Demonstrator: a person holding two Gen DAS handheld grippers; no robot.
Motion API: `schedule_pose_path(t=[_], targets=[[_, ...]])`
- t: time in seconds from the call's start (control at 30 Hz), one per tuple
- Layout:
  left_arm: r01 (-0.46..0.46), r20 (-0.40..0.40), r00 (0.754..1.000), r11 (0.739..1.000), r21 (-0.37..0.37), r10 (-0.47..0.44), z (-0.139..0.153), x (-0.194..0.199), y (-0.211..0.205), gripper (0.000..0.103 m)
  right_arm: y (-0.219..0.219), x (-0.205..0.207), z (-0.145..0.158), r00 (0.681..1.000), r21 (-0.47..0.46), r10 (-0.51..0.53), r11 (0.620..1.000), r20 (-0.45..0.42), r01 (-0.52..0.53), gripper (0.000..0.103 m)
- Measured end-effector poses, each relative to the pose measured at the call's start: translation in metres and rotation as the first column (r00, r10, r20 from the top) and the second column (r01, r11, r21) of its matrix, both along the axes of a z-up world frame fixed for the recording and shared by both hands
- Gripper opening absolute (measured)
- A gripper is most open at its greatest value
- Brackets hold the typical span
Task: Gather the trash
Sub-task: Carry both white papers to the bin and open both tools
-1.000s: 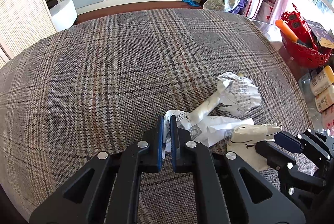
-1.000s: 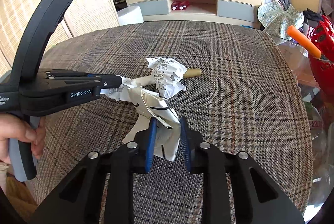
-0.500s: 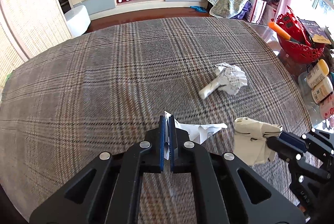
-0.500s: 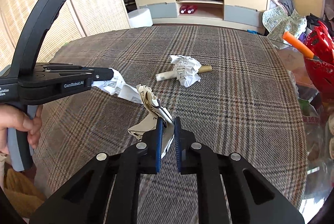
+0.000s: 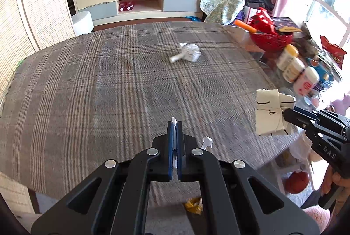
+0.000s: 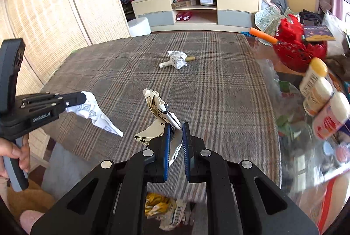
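Note:
My left gripper (image 5: 174, 125) is shut on a white printed paper scrap (image 5: 206, 142), held above the near edge of the plaid-covered table (image 5: 87, 81). In the right wrist view that left gripper (image 6: 82, 98) shows at the left with the scrap (image 6: 96, 114) hanging from it. My right gripper (image 6: 176, 127) is shut on a crumpled cream paper (image 6: 155, 103), also lifted off the cloth. The left wrist view shows the right gripper (image 5: 288, 113) and its cream paper (image 5: 269, 112) at the right. A crumpled paper ball with a small roll (image 5: 189, 52) (image 6: 177, 58) lies far out on the table.
A red basket (image 5: 269, 38) and several bottles (image 5: 293, 68) crowd the glass surface to the right. Yellow and white scraps (image 6: 166, 206) lie on the floor below the table's near edge. A TV cabinet (image 5: 140, 3) and a white stool (image 5: 83, 21) stand beyond.
Both grippers rose and drew back to the table's near edge, each carrying its paper. The right jaws closed onto the cream paper. The paper ball stayed on the cloth.

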State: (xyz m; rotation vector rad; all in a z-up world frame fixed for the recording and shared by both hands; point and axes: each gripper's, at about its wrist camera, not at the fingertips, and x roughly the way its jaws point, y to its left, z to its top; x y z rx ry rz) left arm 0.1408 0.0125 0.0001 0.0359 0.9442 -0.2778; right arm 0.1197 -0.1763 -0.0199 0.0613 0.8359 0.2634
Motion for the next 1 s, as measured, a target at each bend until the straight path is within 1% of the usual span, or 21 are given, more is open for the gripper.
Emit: schedule_pose_path(t=[0.1, 0.23, 0.3, 0.37, 0.47, 0.57, 0.67, 0.87, 1.0], targets=[[0.012, 0.015, 1.000, 1.000, -0.025, -0.011, 0.004, -0.038, -0.009, 0.001, -0.008, -0.030, 0.007, 1.000, 0.003, -0.016, 1.000, 0.010, 0.016, 0.012], [0.021, 0.019, 1.000, 0.999, -0.047, -0.020, -0.001, -0.077, -0.014, 0.001, -0.021, -0.061, 0.013, 0.999, 0.016, -0.039, 0.999, 0.019, 0.039, 0.012], [0.024, 0.007, 1.000, 0.995, -0.093, -0.024, -0.009, -0.098, -0.015, 0.001, -0.026, -0.079, 0.013, 0.999, 0.027, -0.042, 0.999, 0.018, 0.041, 0.012], [0.033, -0.009, 0.999, 0.992, -0.120, -0.034, -0.019, -0.119, -0.018, 0.001, -0.028, -0.096, 0.010, 0.999, 0.024, -0.037, 0.999, 0.016, 0.037, 0.012], [0.035, -0.023, 0.999, 0.991, -0.129, -0.038, -0.036, -0.144, -0.025, 0.001, -0.031, -0.121, 0.000, 0.999, 0.024, -0.035, 0.999, 0.004, 0.035, 0.012], [0.033, -0.061, 0.997, 0.989, -0.142, -0.042, -0.061, -0.160, -0.030, 0.001, -0.033, -0.136, -0.020, 0.999, 0.027, -0.035, 0.999, -0.037, 0.036, 0.012], [0.035, -0.096, 0.994, 0.991, -0.128, -0.048, -0.090, -0.172, -0.038, 0.001, -0.036, -0.142, -0.044, 0.995, 0.037, -0.042, 0.998, -0.085, 0.045, 0.012], [0.052, -0.152, 0.986, 0.991, -0.125, -0.071, -0.137, -0.181, -0.052, 0.001, -0.033, -0.141, -0.096, 0.980, 0.041, -0.048, 0.998, -0.195, 0.057, 0.012], [0.057, -0.177, 0.981, 0.992, -0.113, -0.077, -0.158, -0.179, -0.055, 0.001, -0.030, -0.133, -0.122, 0.966, 0.060, -0.045, 0.996, -0.254, 0.062, 0.012]])
